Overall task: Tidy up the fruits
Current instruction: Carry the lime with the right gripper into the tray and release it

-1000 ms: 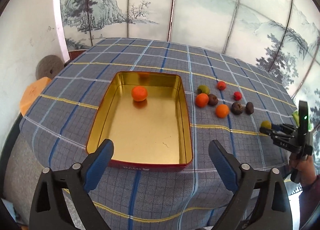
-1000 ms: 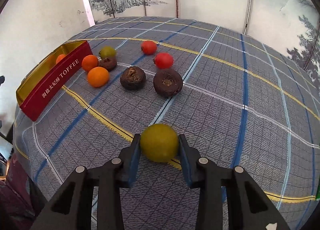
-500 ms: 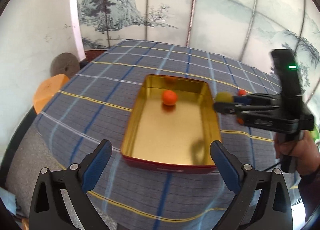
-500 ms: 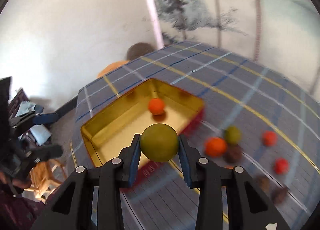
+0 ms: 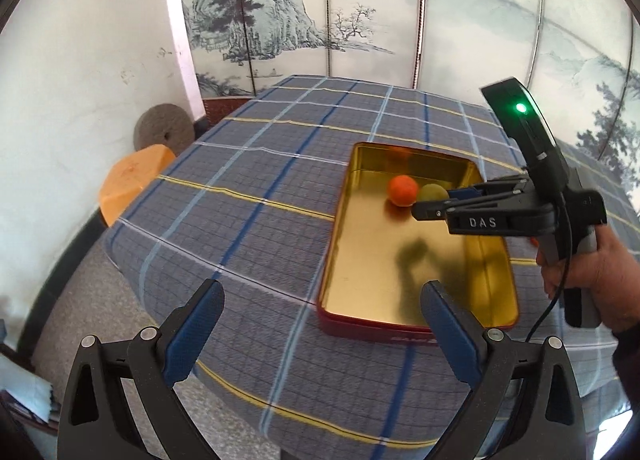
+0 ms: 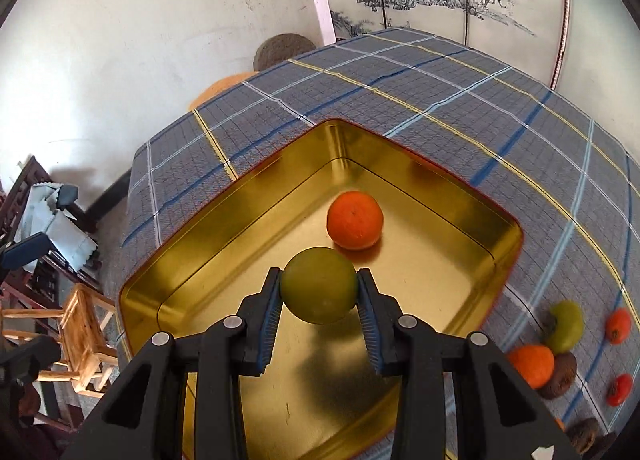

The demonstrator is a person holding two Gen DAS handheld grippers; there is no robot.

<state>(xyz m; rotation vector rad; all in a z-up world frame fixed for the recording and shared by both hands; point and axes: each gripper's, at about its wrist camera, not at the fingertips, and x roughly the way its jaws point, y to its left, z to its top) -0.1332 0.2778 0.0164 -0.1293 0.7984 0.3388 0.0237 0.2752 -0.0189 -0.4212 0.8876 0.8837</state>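
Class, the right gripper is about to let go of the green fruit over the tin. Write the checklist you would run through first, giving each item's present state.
1. Green fruit held firmly between the right gripper fingers: ok.
2. Fruit positioned above the gold tin, inside its walls: ok.
3. Drop spot clear of the orange fruit already in the tin: cannot tell, it lies very close.
4. Height above the tin floor low enough for a gentle release: cannot tell.
5. Left gripper open and out of the way, near the tin's front edge: ok.
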